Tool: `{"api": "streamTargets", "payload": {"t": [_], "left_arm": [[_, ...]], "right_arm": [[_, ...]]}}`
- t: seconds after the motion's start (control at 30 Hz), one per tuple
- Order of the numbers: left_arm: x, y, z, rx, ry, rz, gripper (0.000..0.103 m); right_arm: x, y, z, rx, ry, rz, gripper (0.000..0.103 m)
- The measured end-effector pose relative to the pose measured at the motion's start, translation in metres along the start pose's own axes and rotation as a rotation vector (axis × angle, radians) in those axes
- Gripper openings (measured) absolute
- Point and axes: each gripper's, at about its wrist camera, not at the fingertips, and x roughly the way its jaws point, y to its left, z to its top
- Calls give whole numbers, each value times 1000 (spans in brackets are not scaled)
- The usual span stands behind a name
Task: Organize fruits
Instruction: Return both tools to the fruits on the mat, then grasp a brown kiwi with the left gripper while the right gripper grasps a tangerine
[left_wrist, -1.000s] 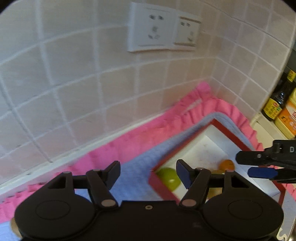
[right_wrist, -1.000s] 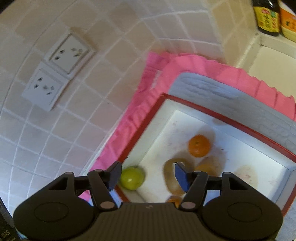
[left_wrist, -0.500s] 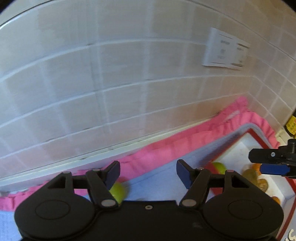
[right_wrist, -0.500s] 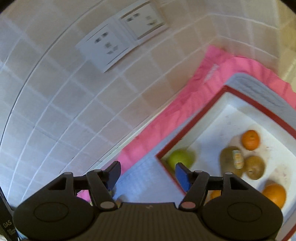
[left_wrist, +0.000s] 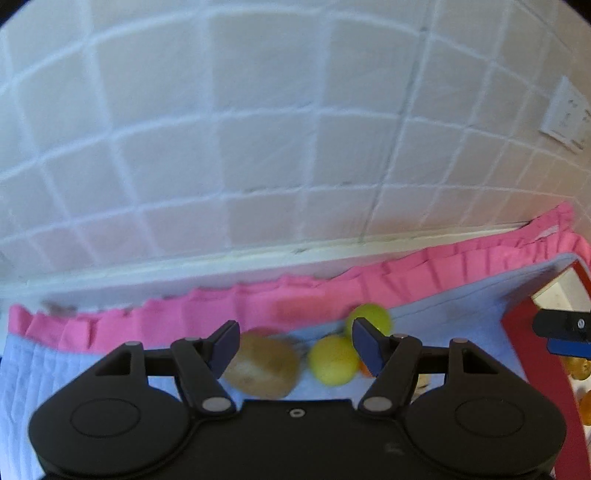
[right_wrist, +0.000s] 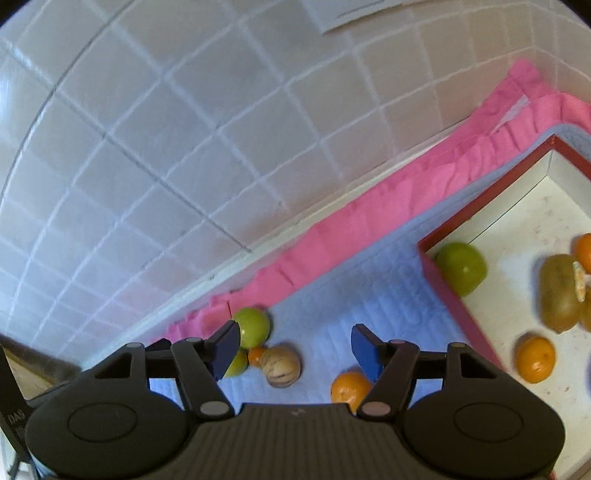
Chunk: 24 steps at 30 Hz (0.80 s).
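The left tool (left_wrist: 293, 345) is hanging with its jaws spread and nothing between its pads, tilted down over a pale blue quilted mat (left_wrist: 454, 314) on the counter. Just beyond its tips a brown kiwi (left_wrist: 262, 365) is lying, with a yellow-green fruit (left_wrist: 330, 360) beside it and a green one (left_wrist: 371, 317) a little farther, near the mat's pink frill (left_wrist: 221, 308). The right tool (right_wrist: 291, 347) is also standing spread and empty. Close below its right finger an orange (right_wrist: 349, 389) is sitting on the mat; a striped tan fruit (right_wrist: 282, 365) is lying between the fingers, and a green apple (right_wrist: 253, 326) is resting beyond the left one. Off to the right, a red-rimmed tray (right_wrist: 443, 291) is holding another green apple (right_wrist: 461, 267), a kiwi (right_wrist: 559, 291) and an orange (right_wrist: 535, 358). Farthest back, a white tiled wall (right_wrist: 184, 147) is rising.
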Motion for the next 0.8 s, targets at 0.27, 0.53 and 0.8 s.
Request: {"api": "streamTargets", "payload": {"t": [0.27, 0.53, 0.8], "left_arm": [[24, 35, -18, -81, 70, 7, 80], [49, 43, -27, -115, 136, -37, 80], [75, 36, -29, -93, 175, -42, 81]], "right_arm": [[46, 4, -35, -47, 76, -99, 70], [71, -16, -52, -7, 136, -144, 70], [84, -28, -54, 30, 149, -152, 71]]}}
